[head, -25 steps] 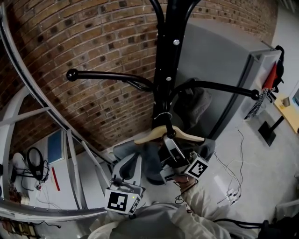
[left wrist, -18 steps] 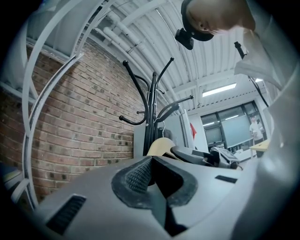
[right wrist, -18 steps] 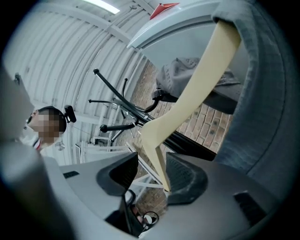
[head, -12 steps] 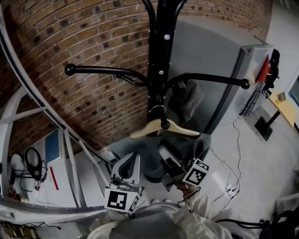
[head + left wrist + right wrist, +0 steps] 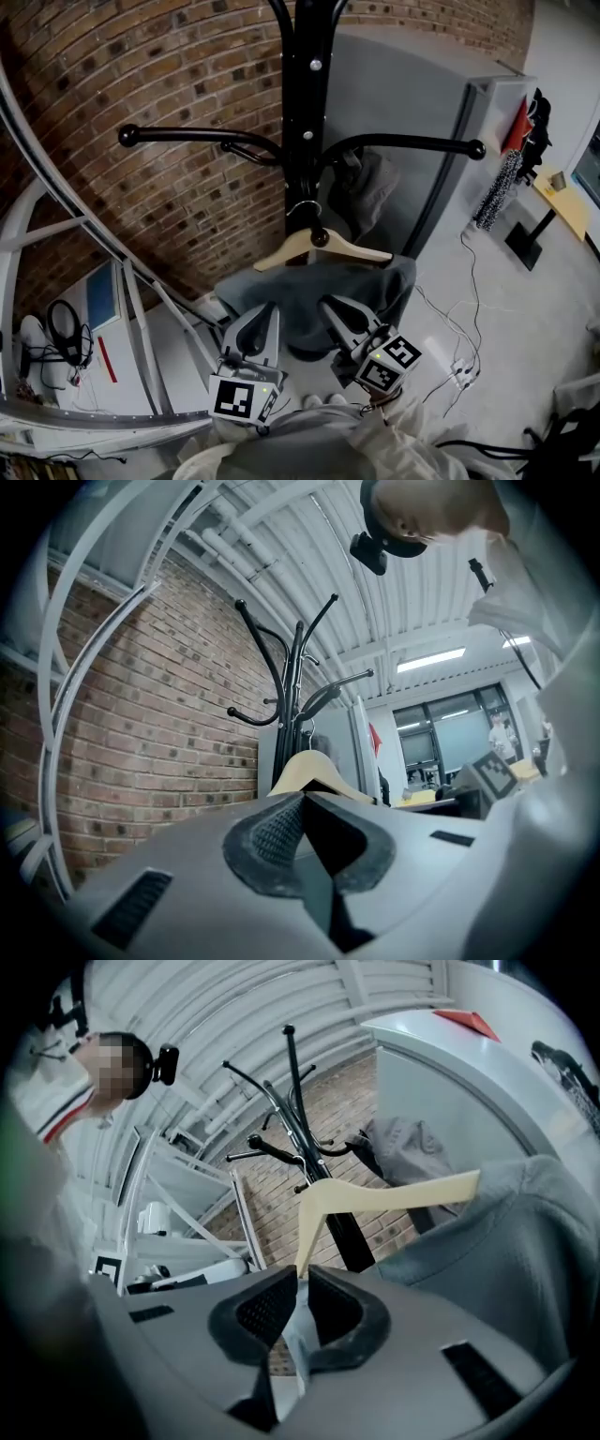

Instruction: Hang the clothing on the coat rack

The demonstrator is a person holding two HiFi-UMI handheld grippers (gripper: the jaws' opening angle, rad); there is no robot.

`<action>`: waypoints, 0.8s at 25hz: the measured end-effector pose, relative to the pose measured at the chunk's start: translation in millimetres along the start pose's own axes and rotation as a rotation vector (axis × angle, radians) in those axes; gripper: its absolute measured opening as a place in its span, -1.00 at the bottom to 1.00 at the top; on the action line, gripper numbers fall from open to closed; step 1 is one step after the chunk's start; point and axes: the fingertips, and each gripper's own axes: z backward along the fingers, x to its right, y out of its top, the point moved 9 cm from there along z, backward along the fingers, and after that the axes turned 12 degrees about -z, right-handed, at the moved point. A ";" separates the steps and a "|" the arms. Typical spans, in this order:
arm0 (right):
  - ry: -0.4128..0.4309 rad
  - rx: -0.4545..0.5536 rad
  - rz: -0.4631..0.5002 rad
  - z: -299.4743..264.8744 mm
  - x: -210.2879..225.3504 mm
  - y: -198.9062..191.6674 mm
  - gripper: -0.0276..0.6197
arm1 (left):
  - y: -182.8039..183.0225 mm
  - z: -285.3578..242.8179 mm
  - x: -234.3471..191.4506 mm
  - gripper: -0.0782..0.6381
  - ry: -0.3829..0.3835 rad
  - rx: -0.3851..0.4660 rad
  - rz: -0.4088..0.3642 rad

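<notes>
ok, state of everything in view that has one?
wooden hanger: hooked on the coat rack, carrying the grey garment.
grey garment: draped over the hanger, hanging.
second grey garment: hanging from the rack, further back.
left hand-held gripper: shut, empty.
right hand-held gripper: jaws have just been closing, narrow gap left, nothing between them.

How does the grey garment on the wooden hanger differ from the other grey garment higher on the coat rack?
The lower garment is spread over a wooden hanger; the upper garment seems bunched straight on the black coat rack, no hanger visible. The lower garment looks bluish grey; the upper garment looks paler, brownish. The lower garment hangs before the pole; the upper garment behind it. Both hang from that rack.
</notes>
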 end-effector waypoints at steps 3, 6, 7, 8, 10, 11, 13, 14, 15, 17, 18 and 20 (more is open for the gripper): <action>-0.018 -0.008 0.094 3.1 -9.0 4.5 -0.78 | -0.6 0.2 1.4 -0.76 -0.002 0.000 0.003; -0.029 -0.032 0.189 5.2 -16.3 6.5 -0.80 | -1.4 0.9 2.7 -0.76 0.000 0.003 0.006; -0.042 -0.035 0.221 6.3 -18.0 7.5 -0.82 | -1.7 1.1 3.1 -0.76 0.001 0.003 0.006; -0.056 -0.035 0.250 7.4 -19.3 8.7 -0.83 | -2.0 1.2 3.4 -0.76 0.003 0.003 0.007; -0.076 -0.025 0.298 9.2 -21.2 11.5 -0.84 | -3.0 0.8 3.7 -0.76 0.004 0.004 0.010; -0.082 -0.019 0.316 9.8 -21.8 12.8 -0.84 | -3.4 0.5 3.8 -0.76 0.005 0.005 0.012; -0.100 -0.019 0.342 10.2 -22.4 14.6 -0.84 | -3.9 -0.3 4.3 -0.76 0.002 0.011 0.015; -0.111 -0.020 0.346 10.2 -22.5 15.2 -0.84 | -4.0 -0.9 4.8 -0.76 0.000 0.015 0.016; -0.118 -0.021 0.348 10.1 -22.5 15.9 -0.84 | -4.0 -1.7 5.4 -0.76 -0.001 0.017 0.017; -0.113 -0.024 0.358 9.6 -22.0 16.7 -0.84 | -3.8 -4.2 6.2 -0.76 -0.001 0.017 0.015; -0.108 -0.028 0.367 9.3 -21.6 17.1 -0.84 | -3.7 -5.6 6.3 -0.76 -0.001 0.016 0.014; -0.103 -0.033 0.377 9.7 -19.5 18.7 -0.84 | -3.8 -8.0 6.6 -0.76 0.000 0.016 0.014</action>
